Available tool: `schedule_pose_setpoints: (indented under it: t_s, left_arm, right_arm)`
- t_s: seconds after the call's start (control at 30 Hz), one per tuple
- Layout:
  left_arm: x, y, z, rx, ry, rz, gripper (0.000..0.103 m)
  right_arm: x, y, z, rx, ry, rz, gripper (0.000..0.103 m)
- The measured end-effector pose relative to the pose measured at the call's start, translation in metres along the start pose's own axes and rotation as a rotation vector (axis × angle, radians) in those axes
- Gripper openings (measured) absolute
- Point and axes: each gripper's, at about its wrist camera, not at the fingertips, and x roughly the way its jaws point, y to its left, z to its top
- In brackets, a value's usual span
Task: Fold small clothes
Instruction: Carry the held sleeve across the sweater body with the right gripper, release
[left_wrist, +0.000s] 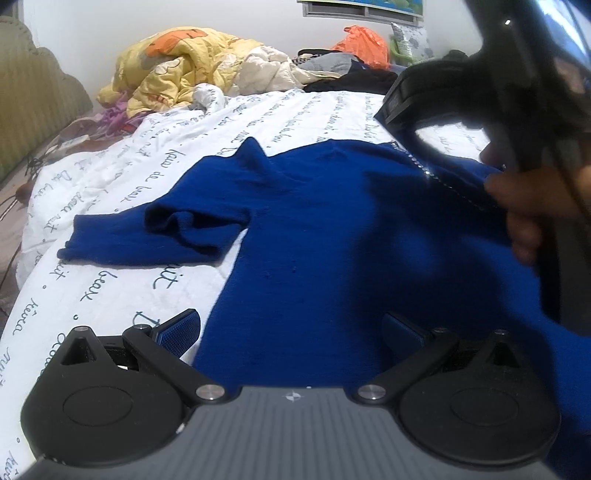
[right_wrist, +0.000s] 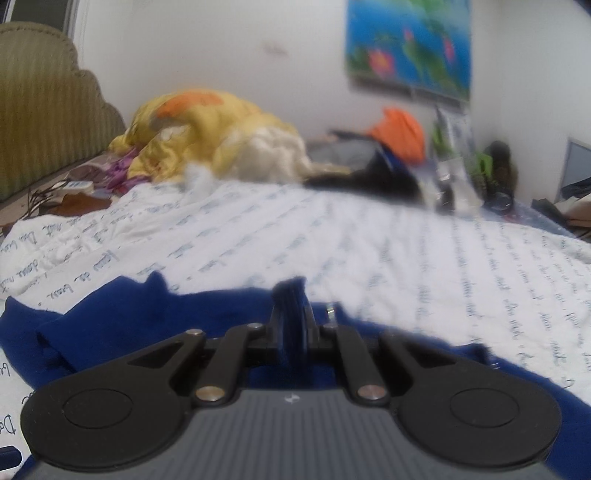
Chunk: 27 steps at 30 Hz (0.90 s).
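A white wall (right_wrist: 221, 55) bears a lotus painting (right_wrist: 408, 44) (blurred) behind the ribbed olive headboard (right_wrist: 44, 122).

The right wrist view is motion-blurred throughout; the script printed on the white quilted bedspread (right_wrist: 369, 240) cannot be read there. The small items on the far right of the bed, beside the orange plastic bag (right_wrist: 402, 133), are too smeared to identify. The framed blue flower picture (right_wrist: 410, 40) is cut off by the top edge. In the left wrist view, the blue knitted sweater (left_wrist: 332, 240) runs out of frame at the lower right, so its right sleeve is hidden. The person's hand (left_wrist: 524, 210) and the black handle it holds cover the sweater's right shoulder. The black clothing (left_wrist: 354, 79) at the far edge is too dark to distinguish.
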Motion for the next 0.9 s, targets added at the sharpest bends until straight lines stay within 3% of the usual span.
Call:
schedule_pose_setpoints:
  t_s: [0.27,0.4,0.43,0.5,0.53,0.57,0.77,0.9]
  left_arm:
    - [0.001,0.010,0.001,-0.022,0.008,0.020,0.103]
    - [0.001,0.013,0.002,-0.034,0.009,0.028,0.103]
    - [0.001,0.014,0.002,-0.034,0.010,0.029,0.103]
    - [0.000,0.014,0.003,-0.032,0.010,0.034,0.103]
    - [0.000,0.015,0.003,-0.032,0.009,0.037,0.103]
    - [0.000,0.016,0.003,-0.034,0.009,0.038,0.103]
    - [0.002,0.023,0.003,-0.061,0.016,0.053,0.103]
    - [0.004,0.029,0.005,-0.088,0.032,0.055,0.103]
  right_arm:
    - [0.017,0.014,-0.009,0.031,0.097,0.154,0.009]
    - [0.027,0.020,-0.019,0.003,0.160,0.178,0.013]
    - [0.028,0.020,-0.020,0.007,0.174,0.188,0.020]
    - [0.027,0.019,-0.022,0.023,0.186,0.211,0.044]
    - [0.023,0.018,-0.023,0.027,0.175,0.221,0.067]
    - [0.018,0.017,-0.023,0.026,0.156,0.226,0.077]
    - [-0.005,0.005,-0.023,0.061,0.136,0.242,0.077]
    - [0.000,-0.002,-0.034,0.105,0.229,0.229,0.077]
